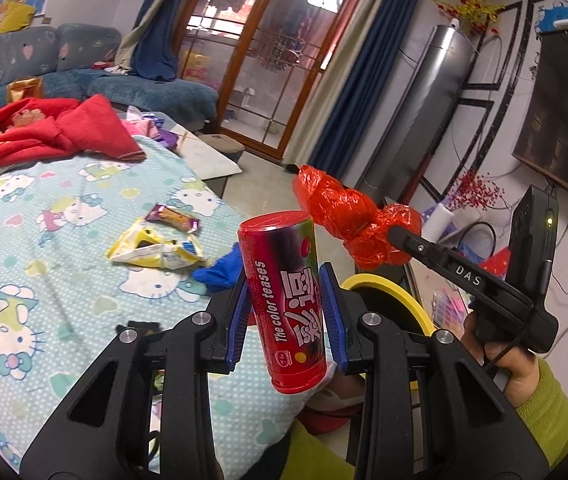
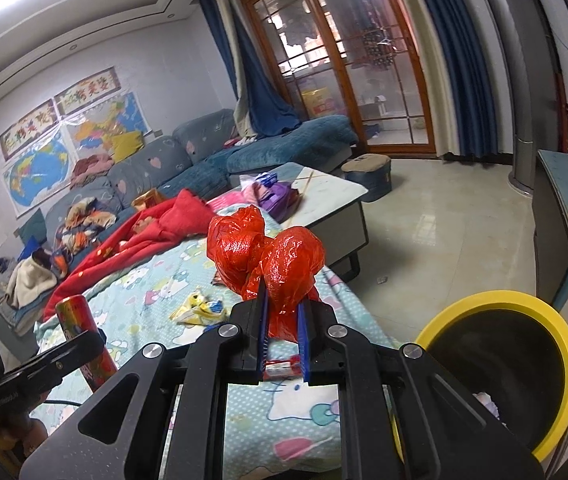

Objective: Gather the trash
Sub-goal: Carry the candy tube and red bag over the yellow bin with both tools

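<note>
My left gripper (image 1: 286, 284) is shut on a red candy tube (image 1: 288, 300) printed "The color teases", which leans between the blue pads above the cartoon-cat blanket (image 1: 64, 240). My right gripper (image 2: 282, 304) is shut on a crumpled red plastic bag (image 2: 268, 256), which bulges out above its fingers. The left wrist view shows that bag (image 1: 348, 216) held at the right gripper's tip, right of the tube. A yellow-rimmed black bin (image 2: 500, 368) stands low to the right of the right gripper; its rim (image 1: 388, 292) peeks out behind my left fingers. The tube (image 2: 84, 344) also shows at the lower left of the right wrist view.
On the blanket lie a torn yellow wrapper (image 1: 156, 250), a purple snack wrapper (image 1: 174, 218) and a blue scrap (image 1: 220, 270). A red quilt (image 1: 52, 132) is heaped further back, before a blue sofa (image 2: 188, 160). A low white table (image 2: 324, 196) and tiled floor (image 2: 444, 224) lie right.
</note>
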Demonstrator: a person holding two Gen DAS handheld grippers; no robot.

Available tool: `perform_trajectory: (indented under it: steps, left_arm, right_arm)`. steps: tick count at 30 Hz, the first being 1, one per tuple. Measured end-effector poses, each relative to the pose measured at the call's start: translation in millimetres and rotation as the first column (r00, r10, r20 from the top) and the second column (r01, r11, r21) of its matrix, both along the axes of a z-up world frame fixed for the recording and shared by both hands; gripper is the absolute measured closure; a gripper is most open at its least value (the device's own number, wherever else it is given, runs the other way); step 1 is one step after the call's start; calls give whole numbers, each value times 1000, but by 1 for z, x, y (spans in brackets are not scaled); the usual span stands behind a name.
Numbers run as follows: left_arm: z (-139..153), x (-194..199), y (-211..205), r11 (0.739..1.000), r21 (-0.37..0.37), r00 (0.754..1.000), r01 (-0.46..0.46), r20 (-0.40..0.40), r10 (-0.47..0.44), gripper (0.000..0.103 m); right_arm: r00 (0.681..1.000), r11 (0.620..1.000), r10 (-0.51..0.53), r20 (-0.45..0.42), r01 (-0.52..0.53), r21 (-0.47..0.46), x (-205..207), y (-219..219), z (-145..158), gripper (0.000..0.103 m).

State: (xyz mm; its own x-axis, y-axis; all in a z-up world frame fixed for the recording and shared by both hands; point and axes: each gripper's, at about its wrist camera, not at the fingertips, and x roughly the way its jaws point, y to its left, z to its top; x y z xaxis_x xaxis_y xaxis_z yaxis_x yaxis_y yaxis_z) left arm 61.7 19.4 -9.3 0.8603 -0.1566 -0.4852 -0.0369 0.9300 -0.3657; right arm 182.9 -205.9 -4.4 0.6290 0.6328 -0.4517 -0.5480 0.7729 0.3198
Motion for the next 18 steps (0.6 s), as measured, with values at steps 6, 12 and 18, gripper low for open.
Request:
perform_trajectory:
  steps: [6, 12, 18]
  left_arm:
    - [-2, 9, -19, 999, 11, 999, 52, -4, -52, 77]
    - [-2, 18, -39, 995, 28, 995, 99, -2, -99, 77]
    - [-7, 26, -54, 989, 42, 990, 141, -14, -140, 77]
  right_arm:
    - [998, 998, -51, -23, 52, 21, 5, -24, -4, 91]
    - [993, 993, -112, -31, 113, 22, 8, -47, -8, 91]
    - [982, 982, -186, -32, 187, 11, 12, -68, -13, 91]
